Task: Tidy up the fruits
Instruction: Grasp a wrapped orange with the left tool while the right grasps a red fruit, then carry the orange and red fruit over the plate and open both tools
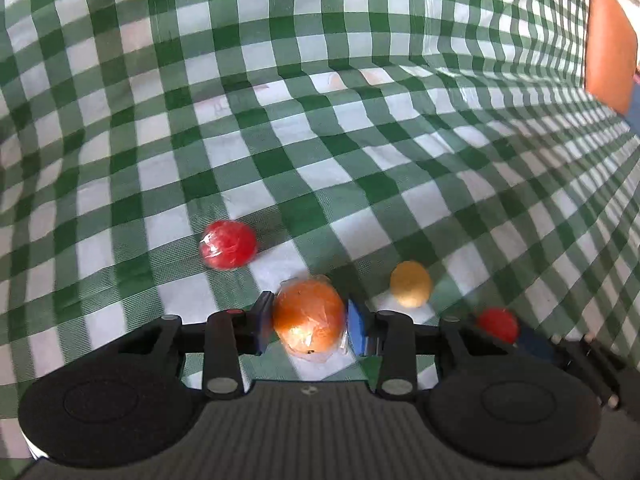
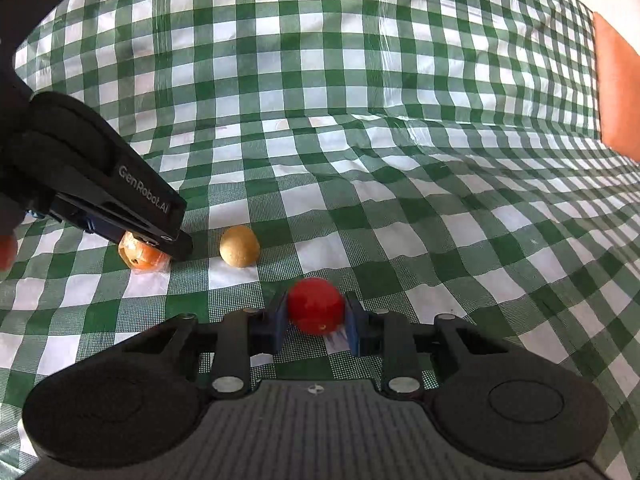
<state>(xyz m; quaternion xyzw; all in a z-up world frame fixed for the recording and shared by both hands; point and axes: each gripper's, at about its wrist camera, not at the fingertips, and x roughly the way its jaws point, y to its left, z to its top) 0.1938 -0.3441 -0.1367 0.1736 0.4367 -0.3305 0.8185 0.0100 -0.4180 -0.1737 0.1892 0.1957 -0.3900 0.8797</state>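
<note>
An orange fruit (image 1: 310, 316) in clear wrap lies on the checked cloth (image 1: 320, 140), and my left gripper (image 1: 311, 322) is shut on it, a blue pad pressed on each side. The right wrist view shows that gripper (image 2: 156, 240) from the side, angled down over the orange fruit (image 2: 140, 258). My right gripper (image 2: 316, 318) is shut on a small red fruit (image 2: 316, 304) low over the cloth. That red fruit (image 1: 498, 324) also shows at the lower right of the left wrist view. A yellow fruit (image 1: 411, 284) (image 2: 239, 246) lies loose between the two grippers. A wrapped red fruit (image 1: 228, 244) lies left of the orange one.
The green-and-white checked cloth (image 2: 360, 120) is wrinkled, with a raised fold across the middle. An orange-brown flat object (image 1: 608, 44) (image 2: 616, 92) sits at the cloth's far right edge.
</note>
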